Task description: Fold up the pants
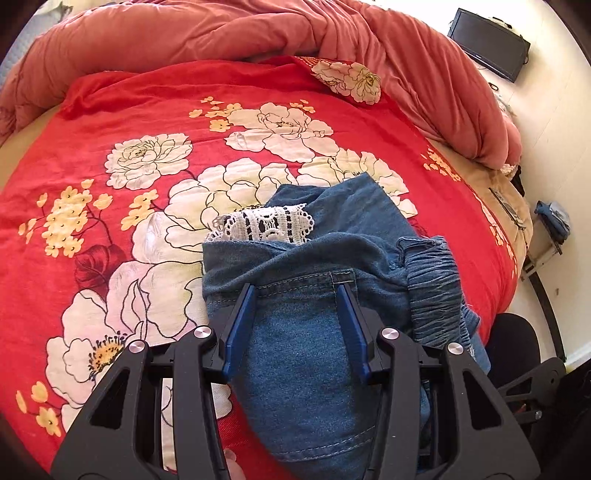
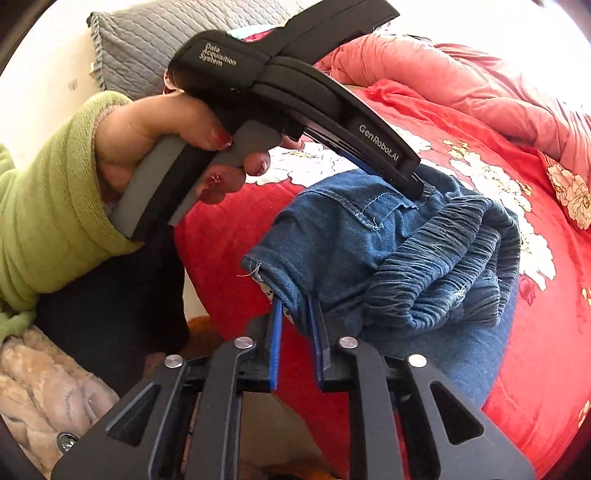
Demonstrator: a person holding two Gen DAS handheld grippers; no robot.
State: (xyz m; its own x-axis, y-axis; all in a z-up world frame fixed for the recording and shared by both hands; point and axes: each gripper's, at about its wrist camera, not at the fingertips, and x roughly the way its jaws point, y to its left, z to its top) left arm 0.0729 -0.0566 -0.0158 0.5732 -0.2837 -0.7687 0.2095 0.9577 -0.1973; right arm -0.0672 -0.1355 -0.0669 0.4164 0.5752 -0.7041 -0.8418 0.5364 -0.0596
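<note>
A pair of blue denim pants (image 1: 306,332) is being held bunched up over a bed covered by a red floral bedspread (image 1: 110,155). The elastic waistband (image 2: 443,251) is being shown gathered in ridges on the right side of the bundle, and a strip of white lace trim (image 1: 266,223) is being exposed at the far edge of the fabric in the left wrist view.

The left gripper (image 1: 297,291) is being kept partly open, with a broad fold of denim lying between its blue pads; the pads appear to be resting against the cloth at either side, though firm pressure cannot be told. In the right wrist view this gripper (image 2: 417,184) is being held by a hand (image 2: 155,140) in a green sleeve (image 2: 44,206), its tip touching the top of the bundle.

The right gripper (image 2: 295,314) is being closed narrowly on a hemmed edge of the denim, the fabric being pinched between its two blue fingers (image 2: 275,343).

A salmon quilt (image 1: 221,29) is being left heaped at the far end of the bed, and a grey pillow (image 2: 147,40) is lying behind it
</note>
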